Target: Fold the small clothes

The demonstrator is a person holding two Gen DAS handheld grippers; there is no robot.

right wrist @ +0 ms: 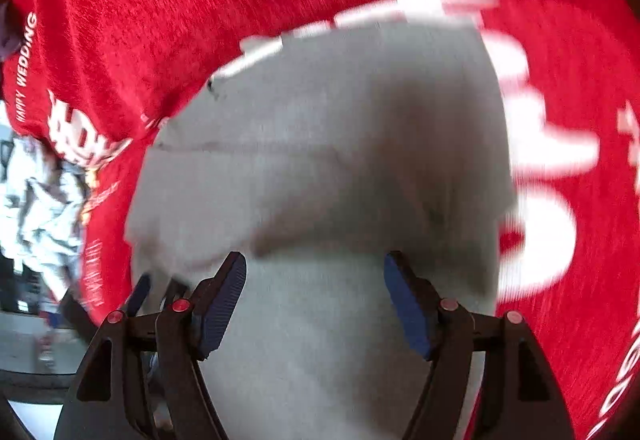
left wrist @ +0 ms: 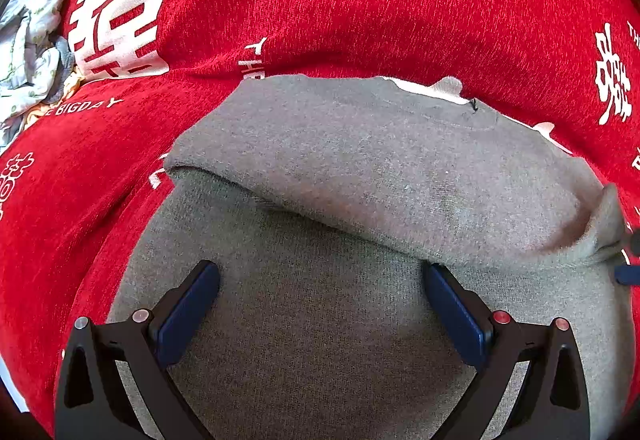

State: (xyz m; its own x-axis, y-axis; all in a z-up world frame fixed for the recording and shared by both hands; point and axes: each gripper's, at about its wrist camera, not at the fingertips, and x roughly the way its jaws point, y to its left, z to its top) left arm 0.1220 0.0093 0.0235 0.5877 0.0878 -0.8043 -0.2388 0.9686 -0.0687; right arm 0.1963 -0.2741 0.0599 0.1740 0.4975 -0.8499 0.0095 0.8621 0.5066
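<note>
A small grey knit garment [left wrist: 360, 160] lies on a red cloth with white lettering [left wrist: 360, 0]. Its far part is doubled over the near part, and the edge of that flap runs from upper left to lower right. My left gripper [left wrist: 320, 268] hovers over the near layer, open wide, with nothing between its blue pads [left wrist: 188, 312]. In the blurred right wrist view, my right gripper [right wrist: 316, 260] is open above the same grey garment [right wrist: 320, 160], its pads clear of the fabric. A blue fingertip [left wrist: 626, 274] shows at the garment's right corner.
A heap of pale patterned clothes [left wrist: 28, 48] sits at the far left edge of the red cloth, also seen as the pale heap [right wrist: 40, 200] in the right wrist view. The red cloth [right wrist: 200, 0] spreads on all sides of the grey garment.
</note>
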